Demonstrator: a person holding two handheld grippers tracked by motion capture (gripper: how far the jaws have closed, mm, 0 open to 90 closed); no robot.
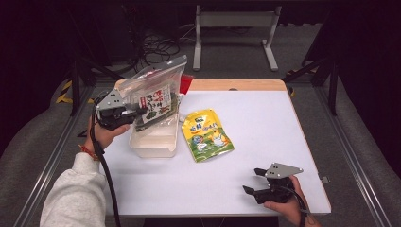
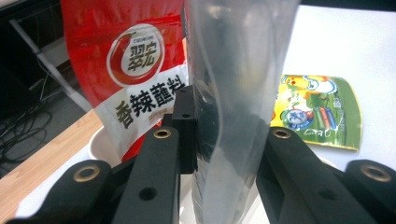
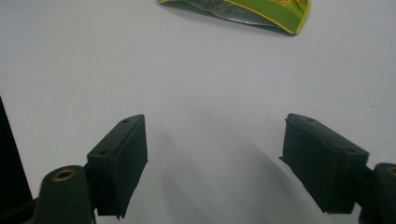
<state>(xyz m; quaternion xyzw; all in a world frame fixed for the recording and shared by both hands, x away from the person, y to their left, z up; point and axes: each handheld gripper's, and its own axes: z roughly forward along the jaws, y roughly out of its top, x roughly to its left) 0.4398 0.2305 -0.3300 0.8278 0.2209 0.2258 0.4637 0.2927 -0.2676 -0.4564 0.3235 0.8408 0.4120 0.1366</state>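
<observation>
At the table's left: the left gripper is clamped on a clear zip bag, held upright over a white tub.
Inside the bag: a dark green snack packet.
Behind the bag: a red sauce pouch, standing in the tub.
Middle: a yellow-green pouch lies flat on the white table, just beside the tub.
Near right corner: the right gripper rests on the table, jaws wide apart, nothing between them.
</observation>
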